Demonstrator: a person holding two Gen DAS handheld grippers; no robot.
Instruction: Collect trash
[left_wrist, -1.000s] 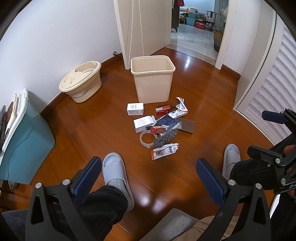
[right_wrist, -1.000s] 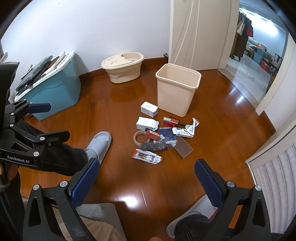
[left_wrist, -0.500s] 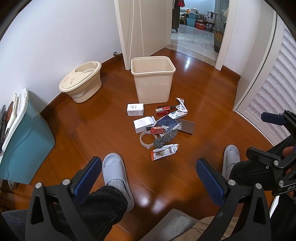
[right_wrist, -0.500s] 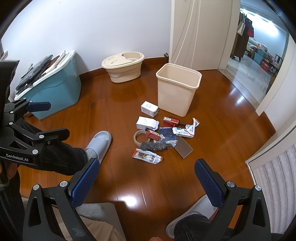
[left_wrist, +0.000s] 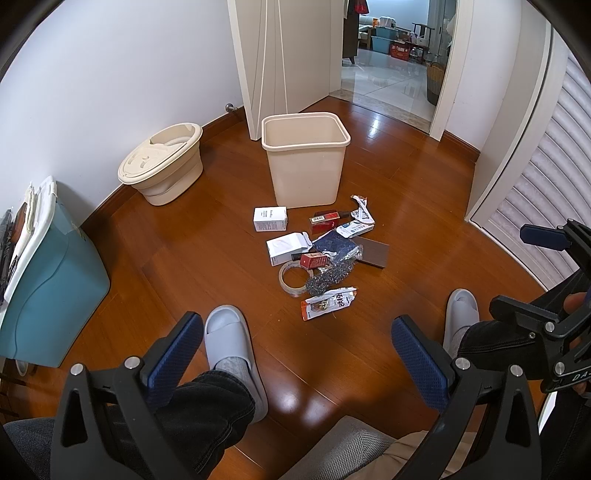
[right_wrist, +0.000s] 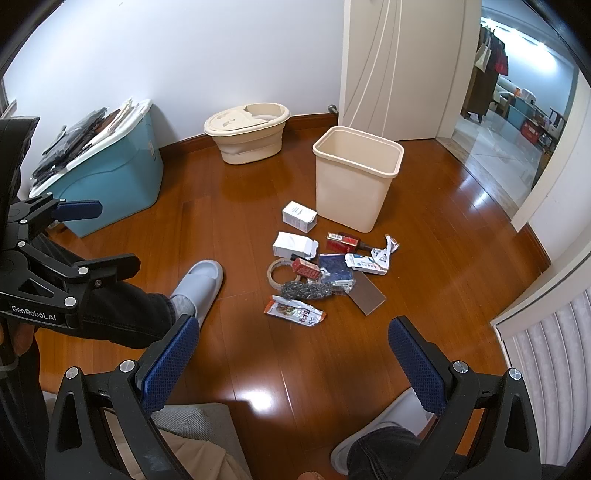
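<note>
Your left gripper and right gripper both gape empty above the litter pile. Only your right view shows the blue bin's dark lid clutter, possibly clothing.

1. My left jaws stood wide apart, blue pads facing each other, with nothing between them.
2. My right jaws were spread just as wide and also held nothing.
3. Both pairs were held low and pointed forward and down.
4. From the left wrist view, my right jaws showed at the right edge, a fingertip gripping the handle.
5. From the right wrist view, my left jaws appeared at the left edge, gaping.
6. My legs in dark trousers stretched ahead, feet in grey slippers.
</note>
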